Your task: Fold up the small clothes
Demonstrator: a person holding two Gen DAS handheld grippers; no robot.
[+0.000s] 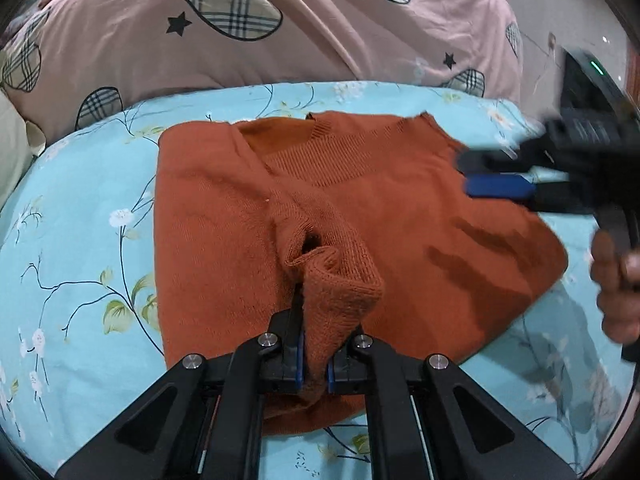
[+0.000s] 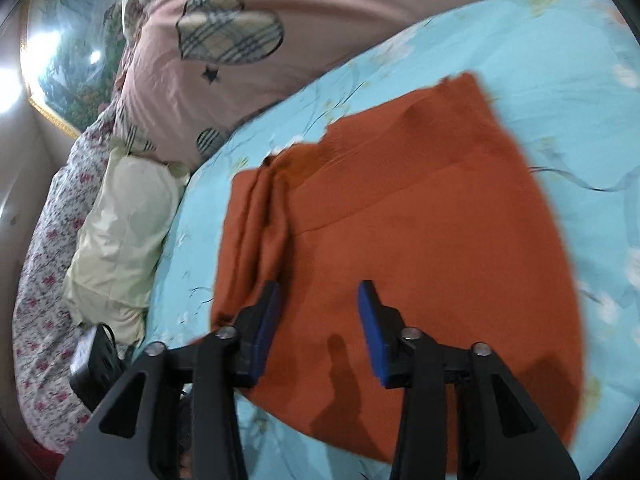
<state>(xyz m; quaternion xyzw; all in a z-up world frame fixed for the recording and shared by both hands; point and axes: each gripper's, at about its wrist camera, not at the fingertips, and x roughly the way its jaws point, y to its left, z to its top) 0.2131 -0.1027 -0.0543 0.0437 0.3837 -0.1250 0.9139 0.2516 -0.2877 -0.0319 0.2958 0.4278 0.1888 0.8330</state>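
Observation:
A rust-orange knit sweater (image 1: 420,232) lies flat on the light blue floral bedsheet (image 1: 80,220), neckline at the far side. Its left side is folded over the body, and the sleeve runs toward me. My left gripper (image 1: 316,368) is shut on the sleeve cuff (image 1: 336,300), which bunches up between the blue pads. My right gripper (image 2: 320,332) is open and empty, hovering over the sweater (image 2: 420,260) near its right side; it also shows blurred in the left wrist view (image 1: 496,176), with the hand behind it.
A pink duvet (image 1: 280,32) with plaid hearts is heaped along the far edge of the bed. A cream pillow (image 2: 120,232) and a floral quilt (image 2: 44,280) lie at the left. A black device (image 2: 92,364) sits by the pillow.

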